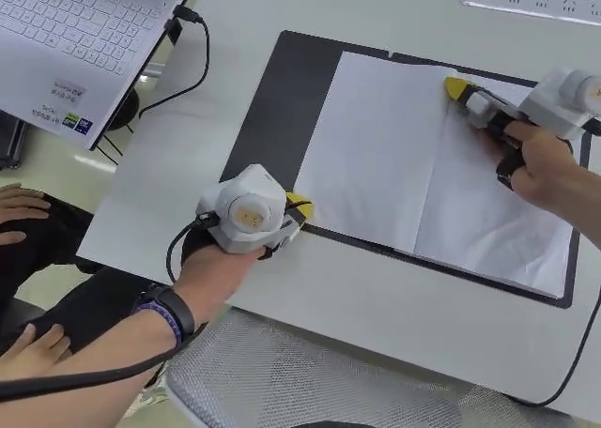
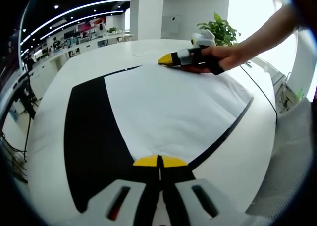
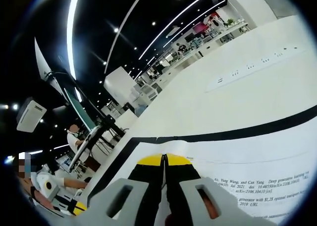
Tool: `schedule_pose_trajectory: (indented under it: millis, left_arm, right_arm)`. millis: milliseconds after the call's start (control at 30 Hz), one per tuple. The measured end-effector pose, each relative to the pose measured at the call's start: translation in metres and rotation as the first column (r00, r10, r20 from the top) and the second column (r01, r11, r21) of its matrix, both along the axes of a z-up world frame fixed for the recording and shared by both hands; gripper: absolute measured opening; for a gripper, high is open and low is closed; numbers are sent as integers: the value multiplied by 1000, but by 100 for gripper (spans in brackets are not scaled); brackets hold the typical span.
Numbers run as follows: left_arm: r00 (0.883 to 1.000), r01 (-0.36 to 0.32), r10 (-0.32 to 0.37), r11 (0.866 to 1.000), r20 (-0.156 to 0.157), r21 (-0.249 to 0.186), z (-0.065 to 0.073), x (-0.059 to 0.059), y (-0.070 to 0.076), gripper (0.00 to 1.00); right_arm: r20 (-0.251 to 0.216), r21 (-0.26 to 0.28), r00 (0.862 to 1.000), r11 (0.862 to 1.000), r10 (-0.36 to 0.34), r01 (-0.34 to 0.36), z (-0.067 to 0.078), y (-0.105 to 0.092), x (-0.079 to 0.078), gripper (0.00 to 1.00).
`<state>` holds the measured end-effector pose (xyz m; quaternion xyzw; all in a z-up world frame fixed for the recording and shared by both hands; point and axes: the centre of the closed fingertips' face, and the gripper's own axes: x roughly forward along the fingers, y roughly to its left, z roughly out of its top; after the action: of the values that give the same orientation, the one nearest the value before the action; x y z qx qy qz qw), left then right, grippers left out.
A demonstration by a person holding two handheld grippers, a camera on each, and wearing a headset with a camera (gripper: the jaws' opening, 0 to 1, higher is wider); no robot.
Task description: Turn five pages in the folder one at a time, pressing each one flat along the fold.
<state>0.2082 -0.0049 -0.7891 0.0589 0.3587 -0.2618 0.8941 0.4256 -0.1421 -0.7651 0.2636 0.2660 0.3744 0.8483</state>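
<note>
On the worktop (image 1: 376, 297) in the head view, the open folder (image 1: 282, 109) is lying flat with the right claw (image 1: 456, 88) pressing the fold's top, while in the left gripper view the left claw (image 2: 159, 161), tips together and empty, is resting at the page's near edge, and the right gripper view is showing that claw's tips together on print, so the pressing step is probably beginning and is calling for a slide along the crease.

Black folder (image 1: 277, 109), white pages (image 1: 376, 156), fine black print on the right one. White bench (image 1: 376, 306). Left claw (image 1: 299, 206) and right claw (image 1: 455, 88): white bodies, black jaws, yellow tips.
</note>
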Motion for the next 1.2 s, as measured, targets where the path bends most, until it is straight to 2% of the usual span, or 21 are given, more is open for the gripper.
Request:
schedule_pose_trajectory:
  millis: [167,333,533,767,1200]
  left_arm:
    - [1000,10,-10,1000,-3,-5,-1,0,0,0]
    - [1000,14,-14,1000,-3,-3,-2,1,1,0]
    - [1000,14,-14,1000,-4,-5,-2,1,0,0]
    - [1000,13,-13,1000,-3,-6,-2,1,1,0]
    - [1000,12,-12,1000,-4,-8,-3,0,1,0]
  right_arm:
    - [5,-6,999,999,35,-35,2,3,-17,0]
    - [8,-2,998,998,56,-55,1,2,-23,0]
    - [11,-3,996,996,92,-92,5,5,-51,0]
    - [11,5,993,993,120,-120,7,7,-76,0]
    - [6,7,984,984,177,-177,8,9,-108,0]
